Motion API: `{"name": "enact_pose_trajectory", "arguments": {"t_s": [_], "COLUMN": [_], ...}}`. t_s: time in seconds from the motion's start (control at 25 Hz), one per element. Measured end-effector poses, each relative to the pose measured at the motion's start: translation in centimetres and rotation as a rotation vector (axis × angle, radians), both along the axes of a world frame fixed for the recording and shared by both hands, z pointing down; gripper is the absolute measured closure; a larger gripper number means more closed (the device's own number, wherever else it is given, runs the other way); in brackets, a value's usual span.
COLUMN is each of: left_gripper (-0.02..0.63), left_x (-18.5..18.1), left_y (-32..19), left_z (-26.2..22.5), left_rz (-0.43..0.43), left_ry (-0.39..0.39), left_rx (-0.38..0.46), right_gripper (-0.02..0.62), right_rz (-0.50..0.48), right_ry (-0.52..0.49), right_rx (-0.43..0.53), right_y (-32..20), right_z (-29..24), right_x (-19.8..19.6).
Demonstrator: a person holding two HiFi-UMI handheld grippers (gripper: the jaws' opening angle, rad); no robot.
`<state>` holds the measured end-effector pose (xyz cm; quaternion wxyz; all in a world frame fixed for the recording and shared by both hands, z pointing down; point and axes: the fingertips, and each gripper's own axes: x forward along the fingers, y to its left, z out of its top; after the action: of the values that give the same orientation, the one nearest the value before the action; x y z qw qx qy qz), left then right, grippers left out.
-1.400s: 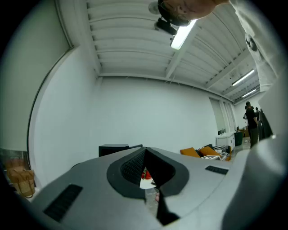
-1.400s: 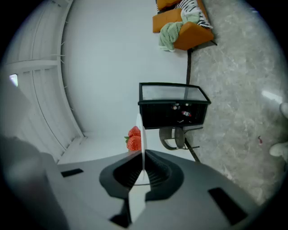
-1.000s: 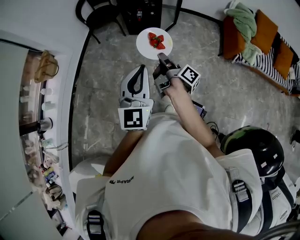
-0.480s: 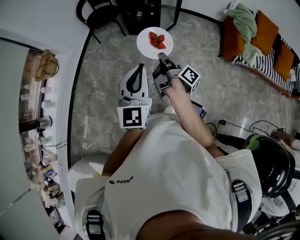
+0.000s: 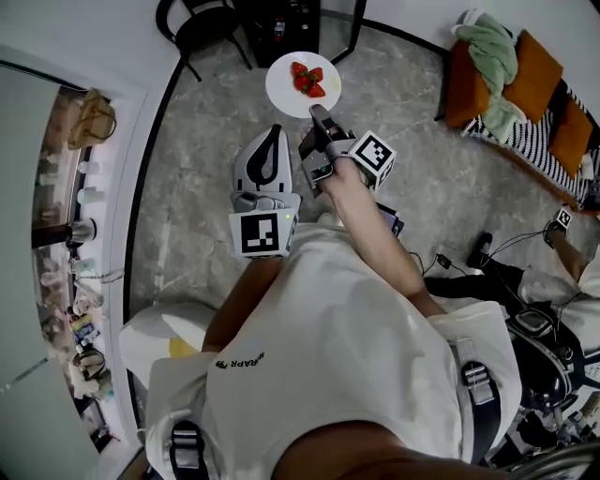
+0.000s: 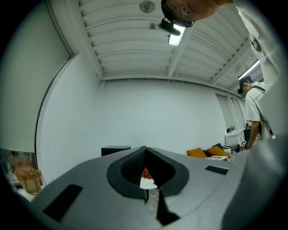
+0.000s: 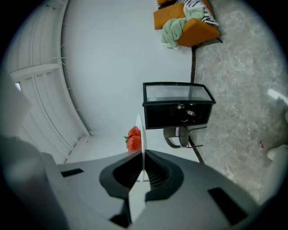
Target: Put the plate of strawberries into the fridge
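Observation:
A white plate [image 5: 286,94] with red strawberries [image 5: 307,80] is held out level over the stone floor. My right gripper [image 5: 317,114] is shut on its near rim. In the right gripper view the plate [image 7: 140,130] shows edge-on between the pads, with the strawberries [image 7: 133,140] on its left. My left gripper [image 5: 270,141] is just left of the right one, shut and holding nothing. In the left gripper view its tips [image 6: 145,150] meet, and the strawberries [image 6: 145,173] show behind the gap. At the far left are lit shelves with bottles and jars [image 5: 70,234], seemingly the fridge's inside.
A black chair [image 5: 192,28] and a black glass cabinet [image 5: 281,23] stand beyond the plate. An orange sofa with a green cloth [image 5: 511,75] is at the right. Cables and another person [image 5: 572,272] are on the floor at the right.
The plate and both grippers have drifted slightly left and farther away, still in the same grip. The dark helmet at the lower right has slid out of sight.

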<state>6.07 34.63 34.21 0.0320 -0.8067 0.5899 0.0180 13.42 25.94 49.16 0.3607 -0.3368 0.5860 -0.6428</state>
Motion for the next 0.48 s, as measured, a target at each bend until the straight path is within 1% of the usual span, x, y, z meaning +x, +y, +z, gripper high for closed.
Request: {"name": "enact_pose_trajectory", "arguments": {"t_s": [0.24, 0.4, 0.48], "left_gripper": [0.605, 0.604, 0.604], "left_x": [0.7, 1.0, 0.6], "left_y": [-0.5, -1.7, -2.6], "left_z": [0.2, 1.2, 1.6], "left_rz": [-0.021, -0.026, -0.025], "left_ry": [-0.029, -0.031, -0.032], "left_rx": [0.010, -0.013, -0.020], "right_gripper": [0.572, 0.572, 0.572], "right_rz": [-0.026, -0.041, -0.049], "right_ry": [0.002, 0.024, 0.027], "right_rx": [0.015, 0.006, 0.004], "right_y": [-0.5, -1.7, -2.6], "right_z": [0.1, 0.9, 1.1], "right_x": [0.0, 0.1, -0.4]}}
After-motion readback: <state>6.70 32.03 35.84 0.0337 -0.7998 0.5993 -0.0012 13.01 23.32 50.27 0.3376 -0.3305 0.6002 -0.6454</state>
